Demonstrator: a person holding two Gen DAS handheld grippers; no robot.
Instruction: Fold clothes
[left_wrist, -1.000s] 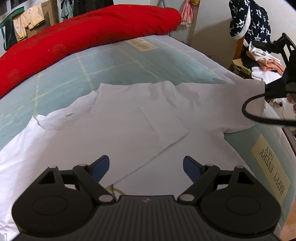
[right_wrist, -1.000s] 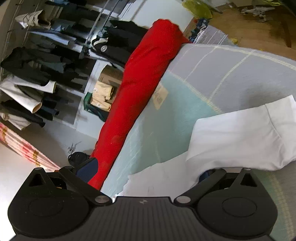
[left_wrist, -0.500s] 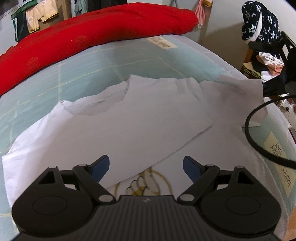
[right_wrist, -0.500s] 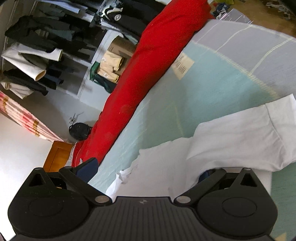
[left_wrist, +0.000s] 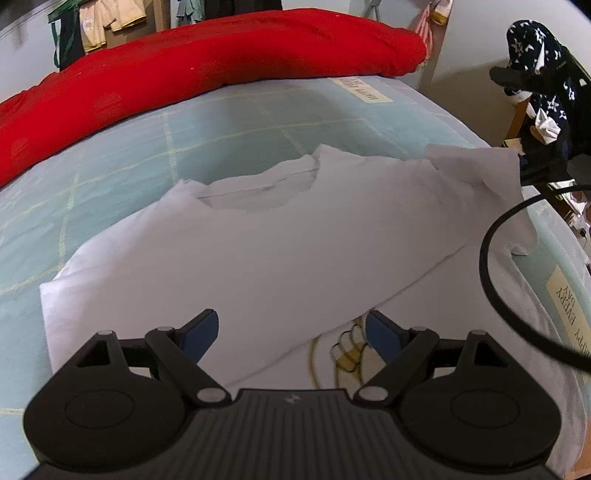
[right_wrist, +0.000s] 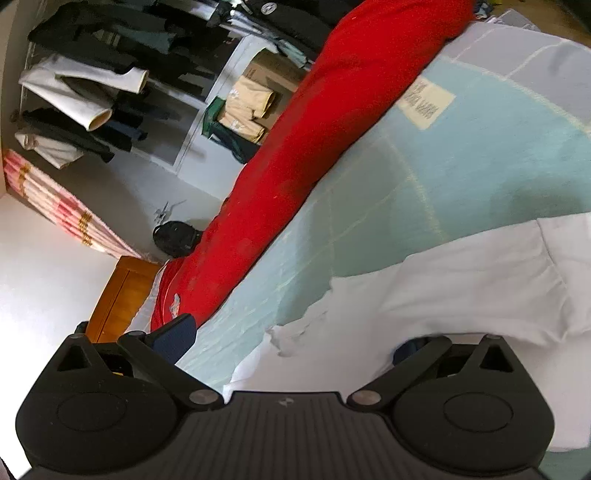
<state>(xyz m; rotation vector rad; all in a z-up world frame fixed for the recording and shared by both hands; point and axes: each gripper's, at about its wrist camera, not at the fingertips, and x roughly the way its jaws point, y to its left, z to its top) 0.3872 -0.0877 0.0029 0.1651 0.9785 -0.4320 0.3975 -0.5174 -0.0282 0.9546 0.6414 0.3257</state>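
One white T-shirt (left_wrist: 280, 236) lies across the pale blue checked bedspread (left_wrist: 122, 166), its body folded over on itself so that a single slanting edge crosses the front and part of one yellow printed graphic (left_wrist: 345, 350) shows beneath the fold at the near side. One collar opening faces the far side of the bed, and one sleeve (right_wrist: 498, 273) spreads toward the right edge. The left gripper (left_wrist: 291, 330) hovers low over the near hem, its two blue-tipped fingers (left_wrist: 201, 328) spread wide and pinching nothing. The right gripper (right_wrist: 291, 336) sits at the shirt's right side with its two fingers apart; one blue finger (right_wrist: 175, 332) stands clear of the cloth over the bedspread, while the other is half hidden under the sleeve, and whether it touches the fabric cannot be told. One long red bolster (left_wrist: 207, 62) runs along the far edge of the bed. Two pale labels are sewn to the bedspread, one far (left_wrist: 362, 88), one at the right edge (left_wrist: 569, 306). One black cable (left_wrist: 491, 243) loops in at the right. One clothes rack (right_wrist: 110, 66) of dark garments stands beyond the bolster.
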